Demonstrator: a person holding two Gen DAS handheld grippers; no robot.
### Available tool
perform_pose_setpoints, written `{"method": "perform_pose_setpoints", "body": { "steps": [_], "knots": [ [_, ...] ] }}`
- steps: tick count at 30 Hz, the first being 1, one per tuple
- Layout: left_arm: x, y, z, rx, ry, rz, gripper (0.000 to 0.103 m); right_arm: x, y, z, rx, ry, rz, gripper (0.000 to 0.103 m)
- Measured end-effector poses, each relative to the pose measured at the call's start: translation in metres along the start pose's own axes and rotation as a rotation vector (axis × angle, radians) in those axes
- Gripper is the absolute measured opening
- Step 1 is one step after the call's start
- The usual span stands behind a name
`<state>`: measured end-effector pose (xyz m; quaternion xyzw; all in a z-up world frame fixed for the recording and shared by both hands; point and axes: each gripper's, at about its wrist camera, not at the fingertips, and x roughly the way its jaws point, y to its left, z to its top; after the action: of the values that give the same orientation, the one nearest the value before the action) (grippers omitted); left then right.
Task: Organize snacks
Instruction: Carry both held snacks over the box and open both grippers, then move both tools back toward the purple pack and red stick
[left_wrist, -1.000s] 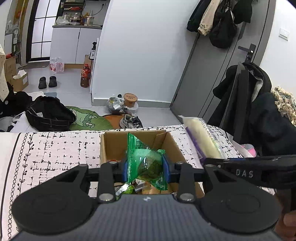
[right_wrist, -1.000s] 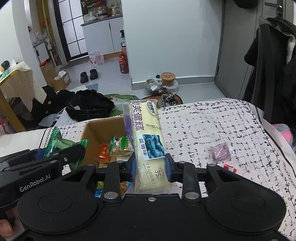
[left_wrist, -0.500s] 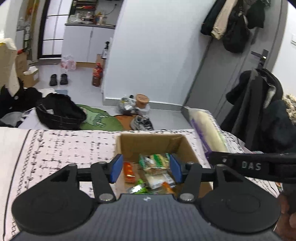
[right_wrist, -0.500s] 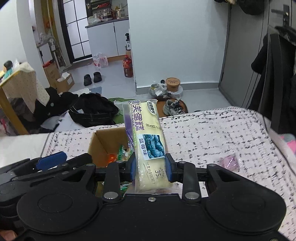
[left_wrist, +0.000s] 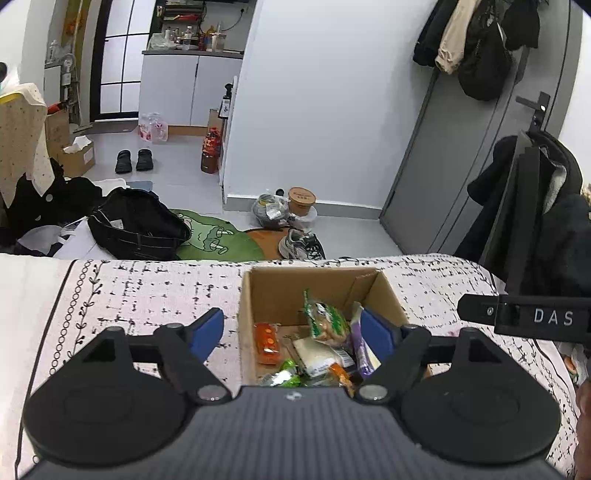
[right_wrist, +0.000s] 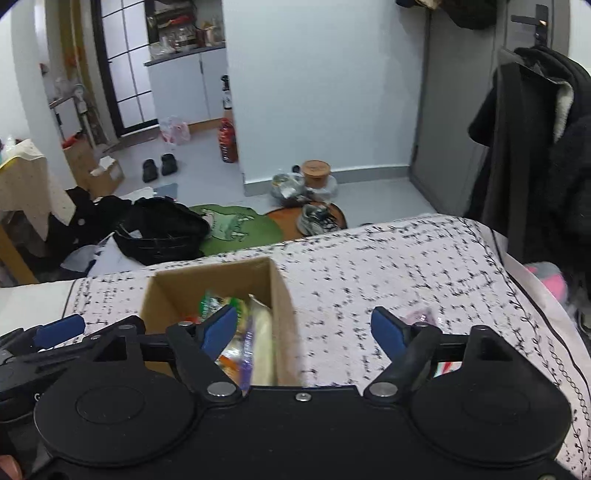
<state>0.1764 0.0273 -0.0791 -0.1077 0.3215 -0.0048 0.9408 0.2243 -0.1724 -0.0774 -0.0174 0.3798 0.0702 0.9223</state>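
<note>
An open cardboard box (left_wrist: 273, 291) stands on the patterned cloth and holds several snack packets, among them a green packet (left_wrist: 327, 319), an orange one (left_wrist: 266, 341) and the long yellow cake pack with purple edge (right_wrist: 260, 339). My left gripper (left_wrist: 291, 332) is open and empty just above the box's near side. My right gripper (right_wrist: 304, 330) is open and empty, over the box's right wall (right_wrist: 284, 314). A small pink packet (right_wrist: 421, 315) lies on the cloth behind the right finger.
The bed is covered with a white cloth with black marks (left_wrist: 147, 291). Its far edge drops to the floor, where a black bag (left_wrist: 136, 225), shoes (left_wrist: 301, 243) and a green mat lie. Dark coats (right_wrist: 535, 155) hang at the right.
My left gripper let go of the green packet, which now lies in the box. My right gripper opened and the yellow cake pack dropped into the box at its right side.
</note>
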Motion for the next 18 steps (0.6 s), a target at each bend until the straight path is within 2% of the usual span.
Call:
{"method": "perform_pose_setpoints", "body": {
  "steps": [6,18],
  "knots": [
    [0.004,-0.022,0.0,0.03,0.001,-0.013,0.084,-0.007,-0.016,0.003,0.005,-0.003,-0.045,0.093],
    [0.013,-0.063,0.008,0.037,-0.001,-0.067,0.087,-0.013,-0.065,0.004,0.074,0.032,-0.109,0.095]
  ]
}}
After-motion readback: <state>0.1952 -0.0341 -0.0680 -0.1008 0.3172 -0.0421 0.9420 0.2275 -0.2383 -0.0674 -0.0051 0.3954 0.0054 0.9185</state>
